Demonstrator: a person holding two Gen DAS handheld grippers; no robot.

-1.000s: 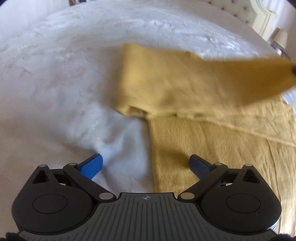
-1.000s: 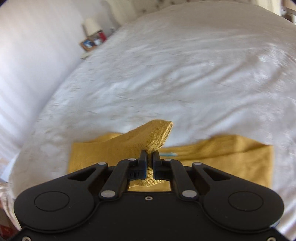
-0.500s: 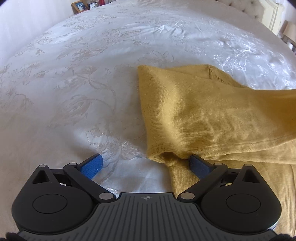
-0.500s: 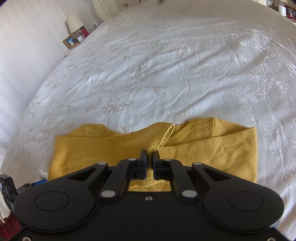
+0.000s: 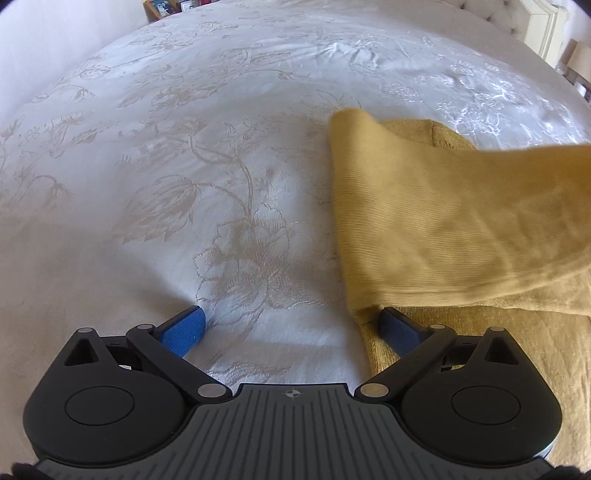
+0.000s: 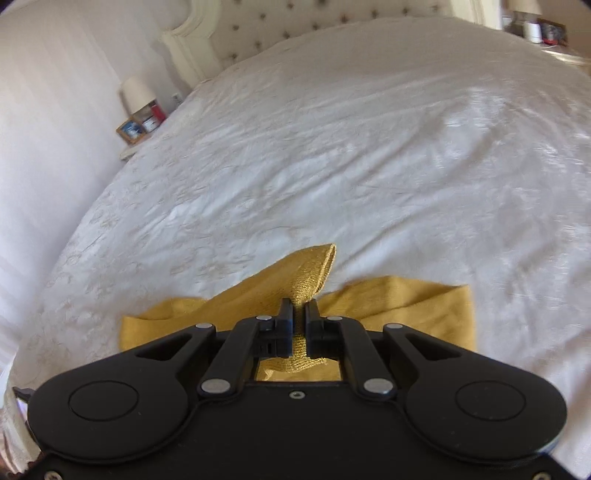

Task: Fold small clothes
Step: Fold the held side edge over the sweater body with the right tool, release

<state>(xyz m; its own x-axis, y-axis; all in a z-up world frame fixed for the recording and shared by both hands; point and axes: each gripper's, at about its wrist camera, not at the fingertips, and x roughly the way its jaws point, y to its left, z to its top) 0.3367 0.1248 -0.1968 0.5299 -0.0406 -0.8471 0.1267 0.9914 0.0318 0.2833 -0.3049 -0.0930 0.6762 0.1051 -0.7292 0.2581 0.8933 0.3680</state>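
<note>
A mustard-yellow knitted garment (image 5: 461, 229) lies on the white bedspread (image 5: 184, 147), at the right of the left wrist view. One part of it is lifted and stretched toward the right edge, blurred. My left gripper (image 5: 291, 325) is open and empty, low over the bed; its right finger (image 5: 400, 330) rests at the garment's left edge. My right gripper (image 6: 299, 314) is shut on a raised fold of the garment (image 6: 310, 277), and the rest of the garment (image 6: 406, 306) spreads on the bed behind it.
The embroidered bedspread (image 6: 332, 147) stretches far ahead. A tufted headboard (image 6: 295, 29) stands at the back. A nightstand with a lamp (image 6: 136, 92) and picture frames (image 6: 131, 129) sits at the bed's left side.
My right gripper has lifted and tilted up with the fold in it, so the headboard now shows. The garment's raised part has swung over. My left gripper has shifted slightly left.
</note>
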